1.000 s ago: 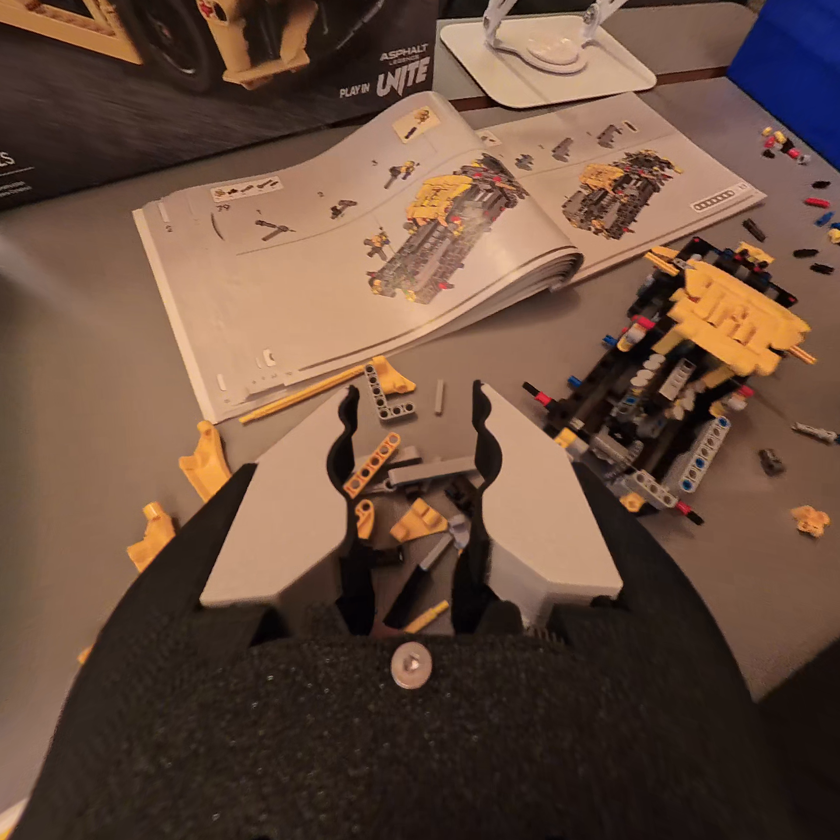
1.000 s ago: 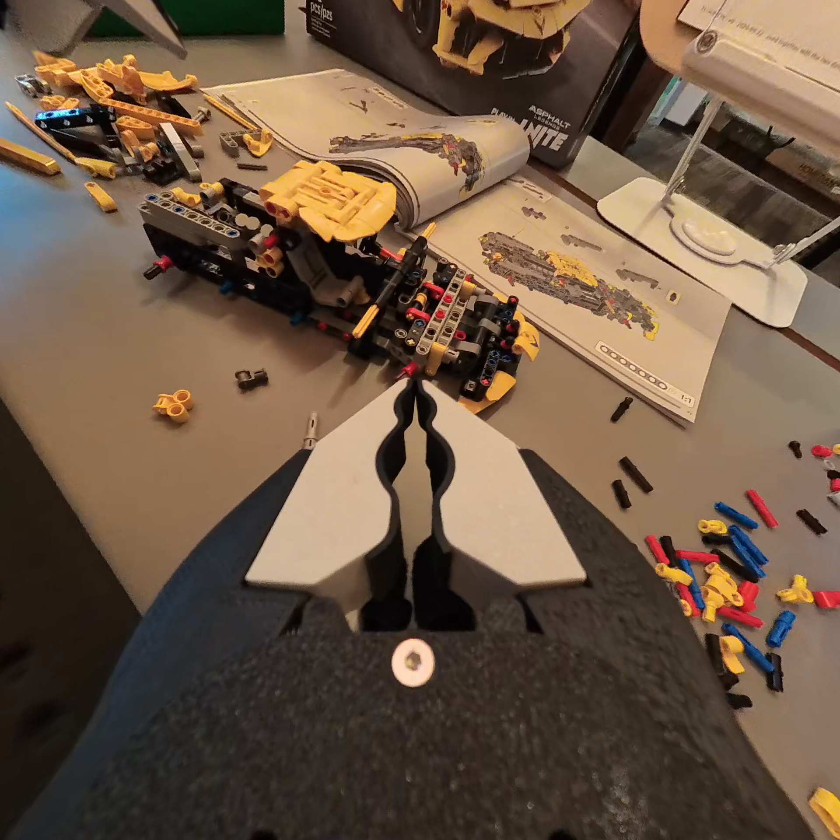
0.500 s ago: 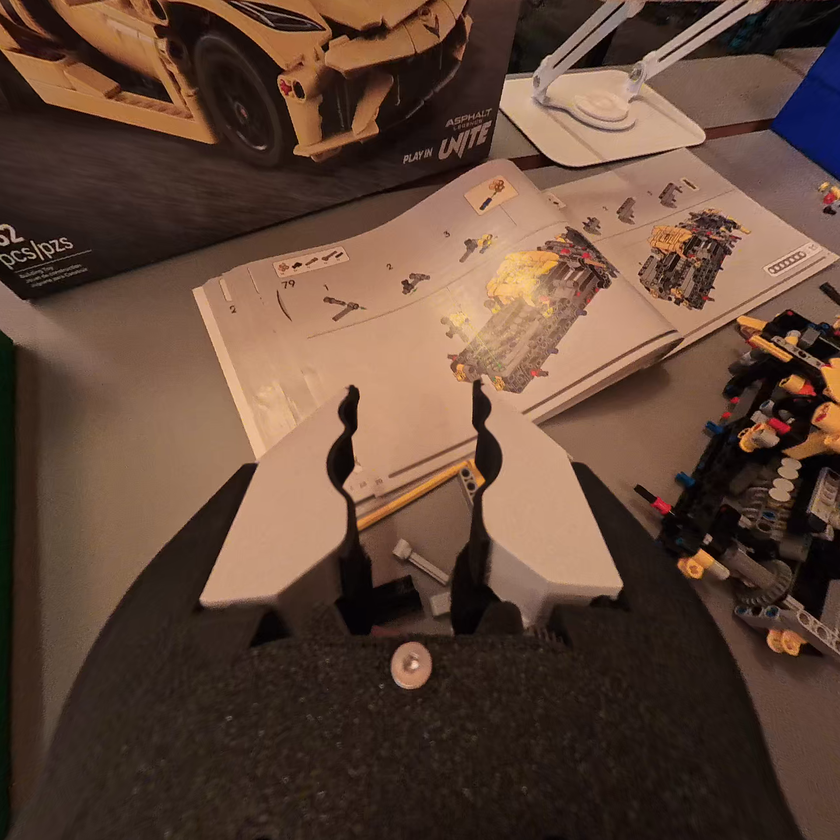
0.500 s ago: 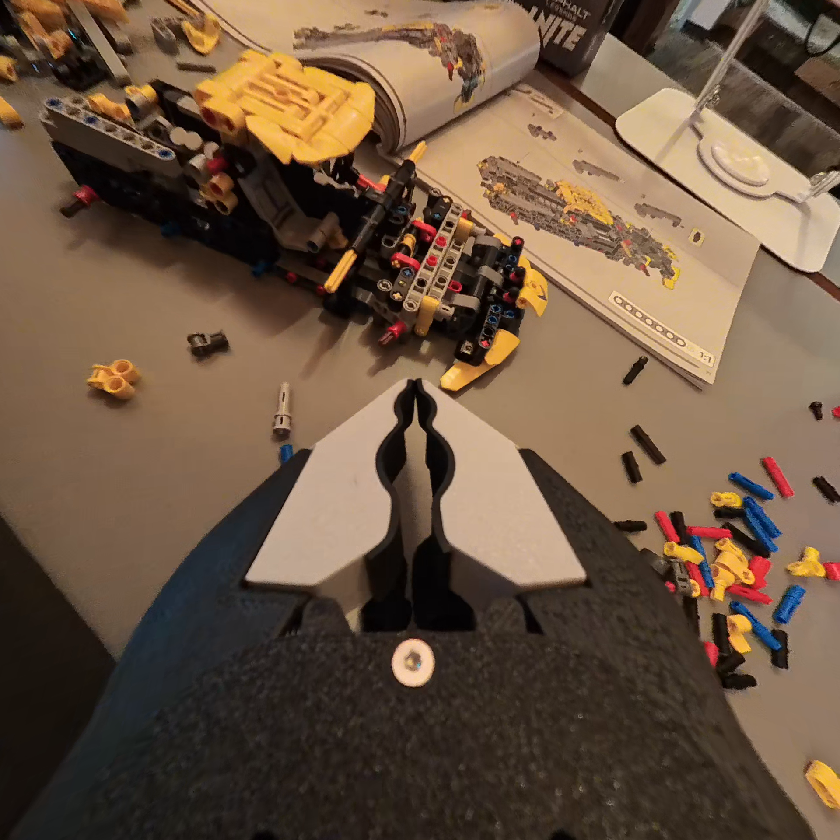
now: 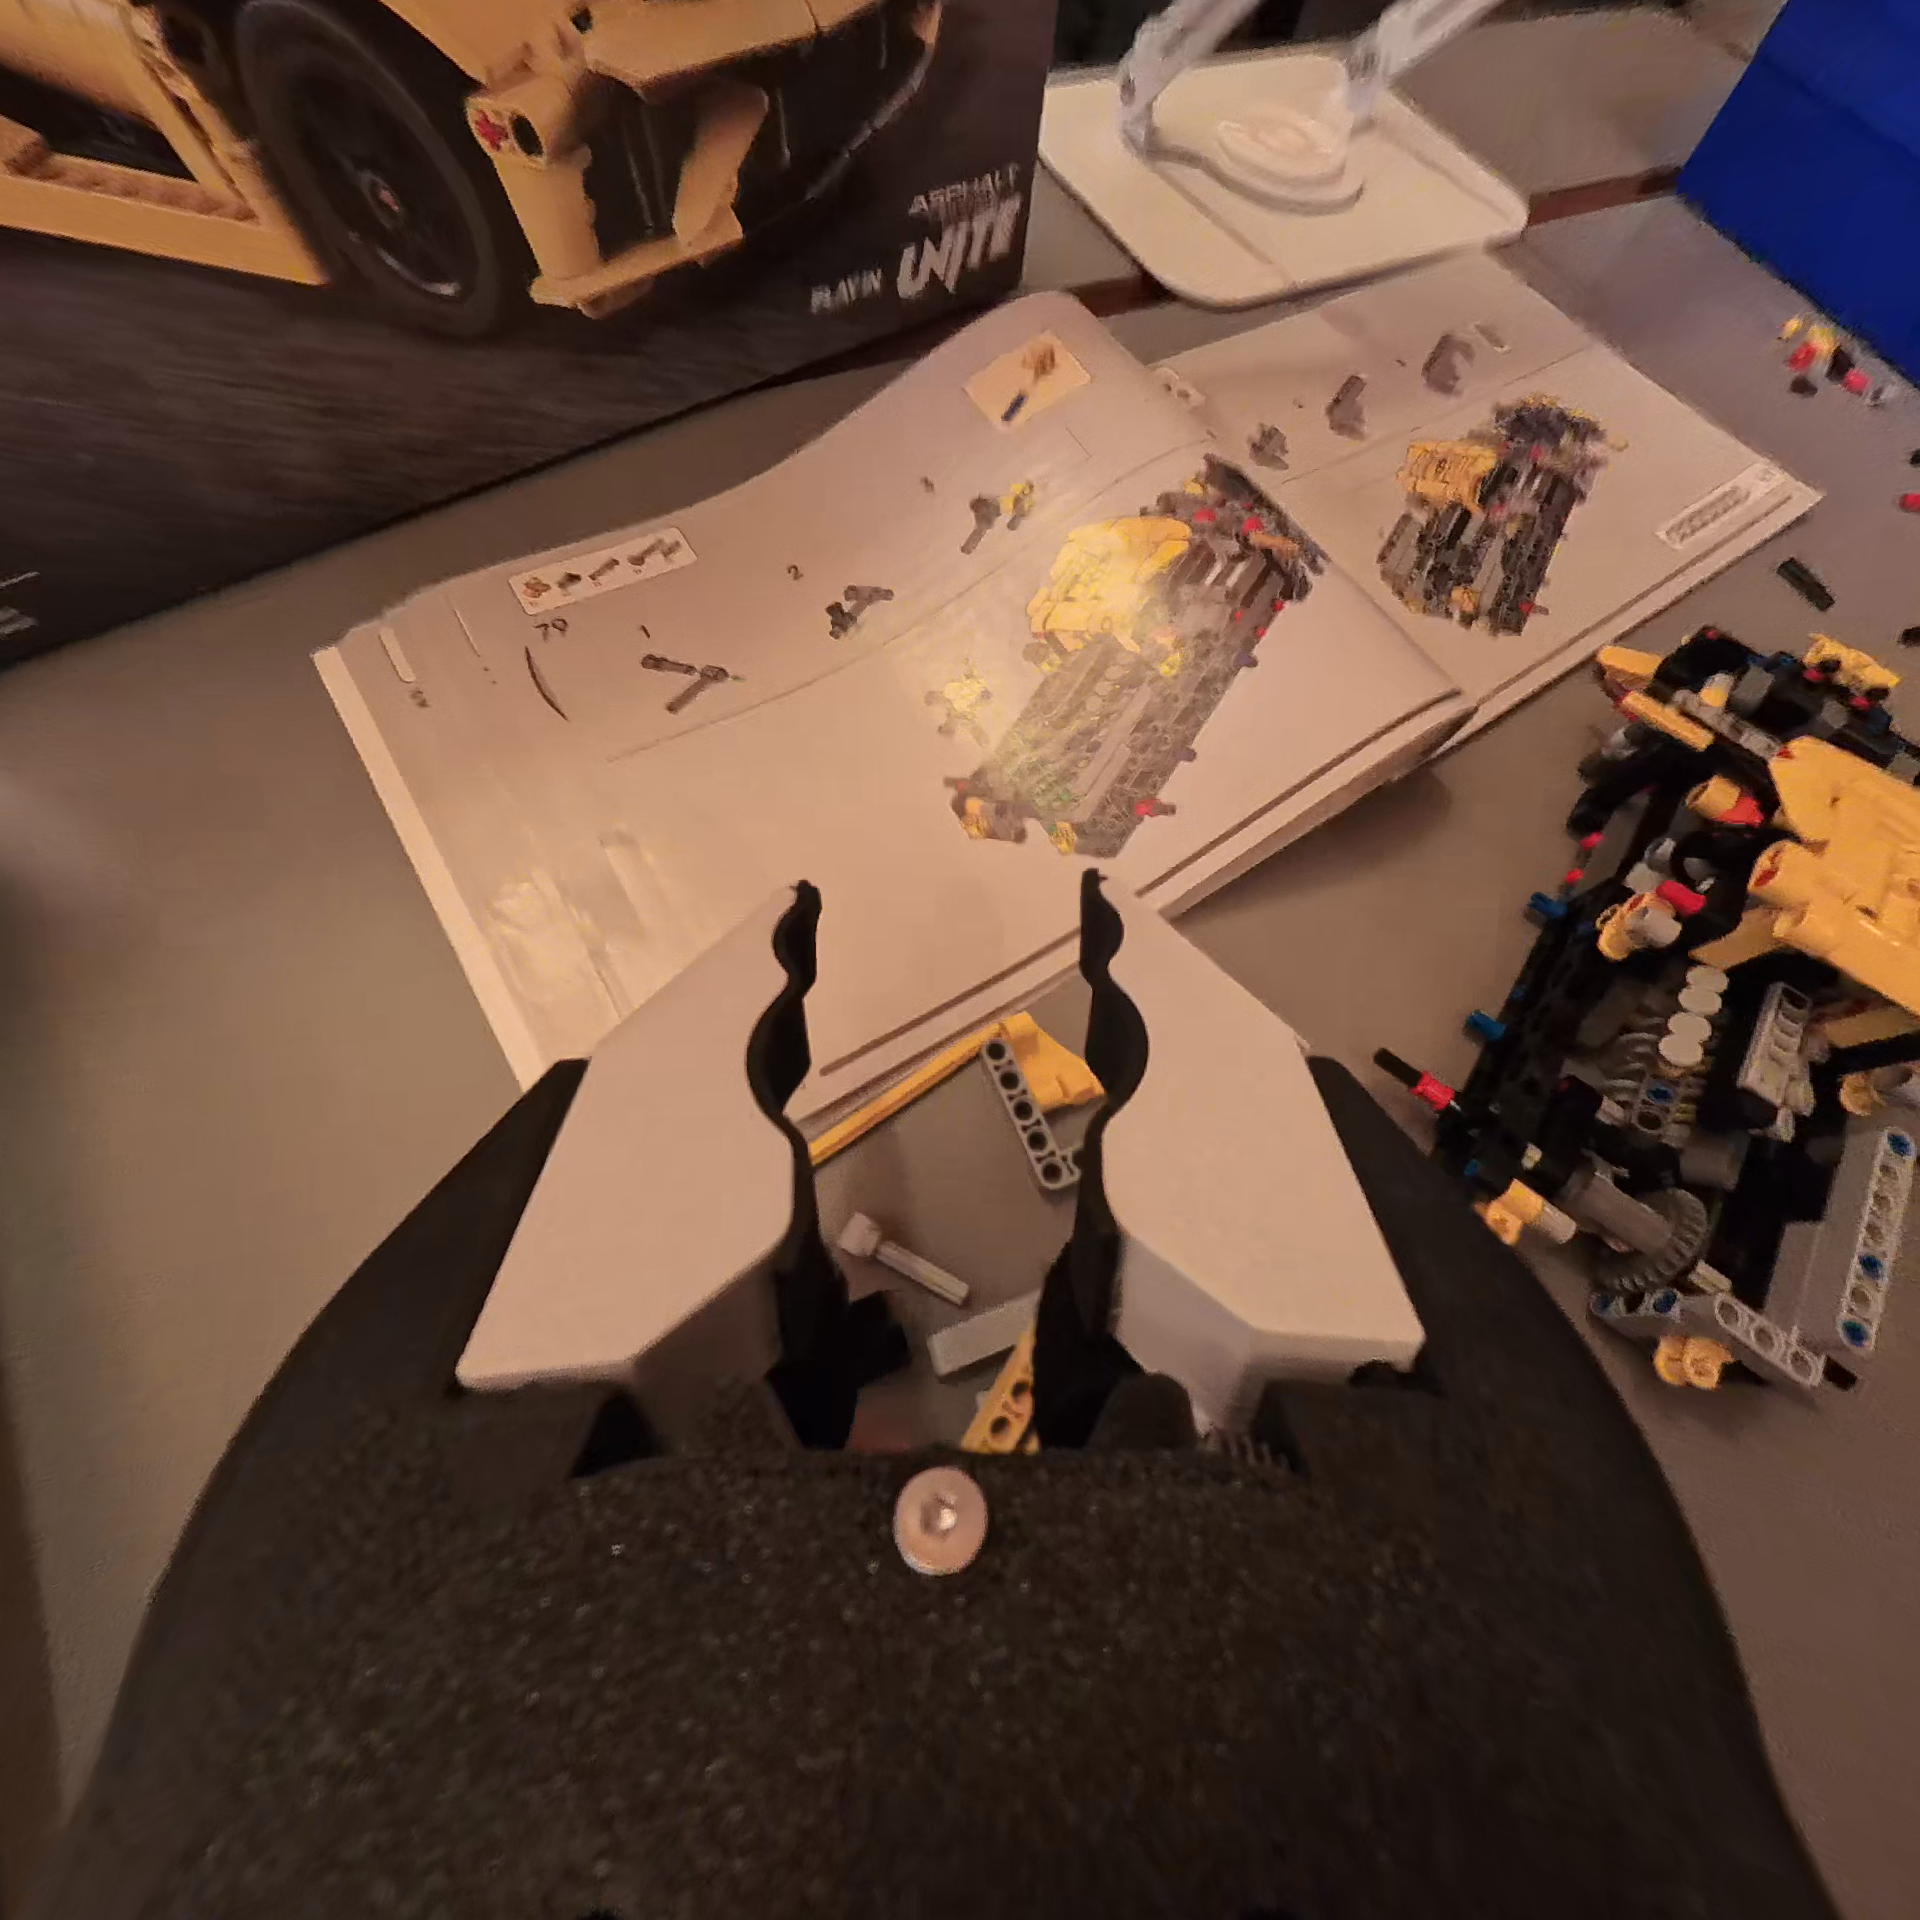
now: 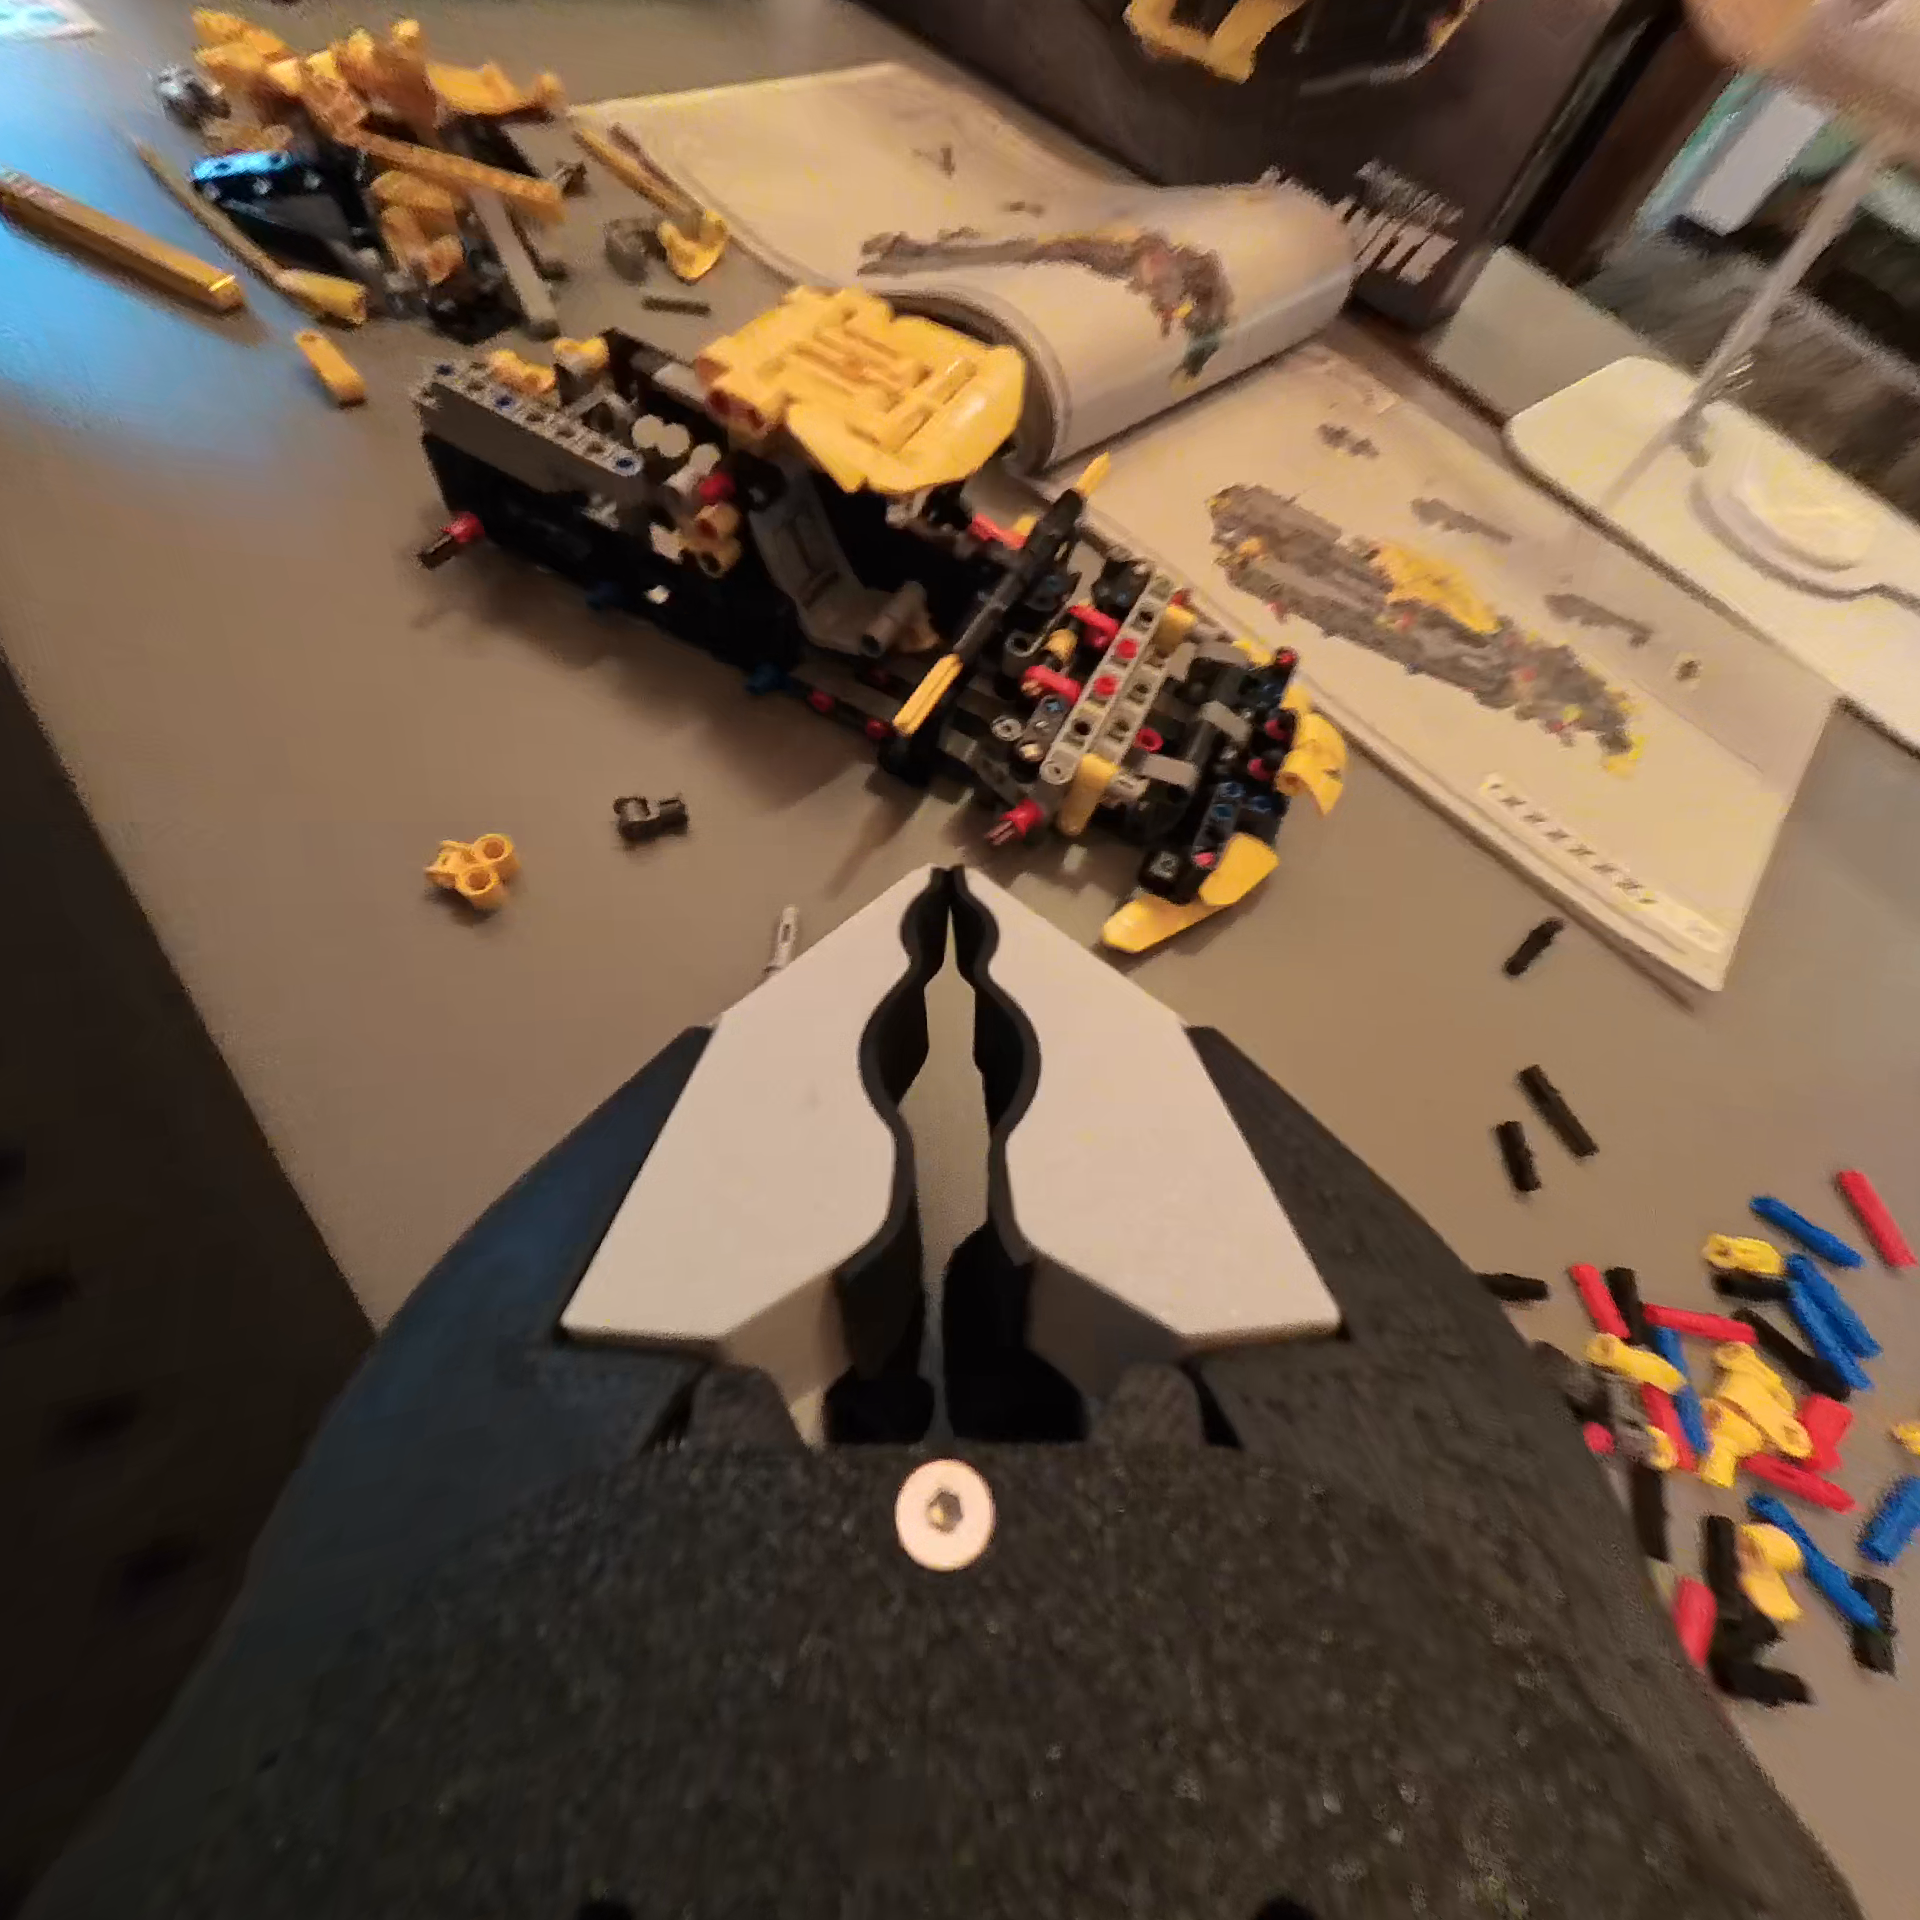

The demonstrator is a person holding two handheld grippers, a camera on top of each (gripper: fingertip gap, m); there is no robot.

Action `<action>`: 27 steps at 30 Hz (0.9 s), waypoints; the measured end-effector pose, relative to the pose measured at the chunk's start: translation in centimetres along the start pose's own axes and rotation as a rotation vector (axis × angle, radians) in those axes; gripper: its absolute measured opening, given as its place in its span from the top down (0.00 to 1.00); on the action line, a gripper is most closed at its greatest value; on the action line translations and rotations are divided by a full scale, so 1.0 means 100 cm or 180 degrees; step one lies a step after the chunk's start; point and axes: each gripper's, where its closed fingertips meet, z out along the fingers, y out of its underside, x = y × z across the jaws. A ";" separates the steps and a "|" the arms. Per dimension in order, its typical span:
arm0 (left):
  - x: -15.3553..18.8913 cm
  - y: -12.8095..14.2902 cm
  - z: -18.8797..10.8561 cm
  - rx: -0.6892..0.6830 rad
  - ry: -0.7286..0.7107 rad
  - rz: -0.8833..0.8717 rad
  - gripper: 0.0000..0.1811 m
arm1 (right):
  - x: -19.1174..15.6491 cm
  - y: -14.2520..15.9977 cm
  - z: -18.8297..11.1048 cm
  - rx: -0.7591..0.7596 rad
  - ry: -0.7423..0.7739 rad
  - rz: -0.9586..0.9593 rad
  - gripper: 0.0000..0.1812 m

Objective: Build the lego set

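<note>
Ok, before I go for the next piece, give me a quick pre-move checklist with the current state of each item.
1. Left gripper jaws open and empty: ok.
2. Right gripper jaws free to pick: not ok, they are shut, with nothing visible between them.
3. Instruction booklet open and in view: ok, though the page is blurred.
4. Partly built model resting flat on the table, clear of both grippers: ok.
5. Loose parts in front of the left gripper, such as the grey pin and grey holed beam: ok, lying separate.
6. Which piece the current step needs: cannot tell.
</note>
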 end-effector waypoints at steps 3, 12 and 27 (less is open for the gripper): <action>0.006 0.012 0.005 -0.0401 -0.0087 0.0088 0.72 | 0.015 -0.013 -0.014 0.0224 0.0370 0.0007 1.00; 0.060 -0.035 -0.005 -0.0104 -0.0272 0.0460 0.72 | 0.081 0.054 -0.105 -0.0402 0.1664 0.0594 1.00; -0.002 -0.050 0.024 0.0247 -0.0981 0.0090 0.74 | 0.126 0.146 -0.217 -0.0181 0.2149 0.1902 0.87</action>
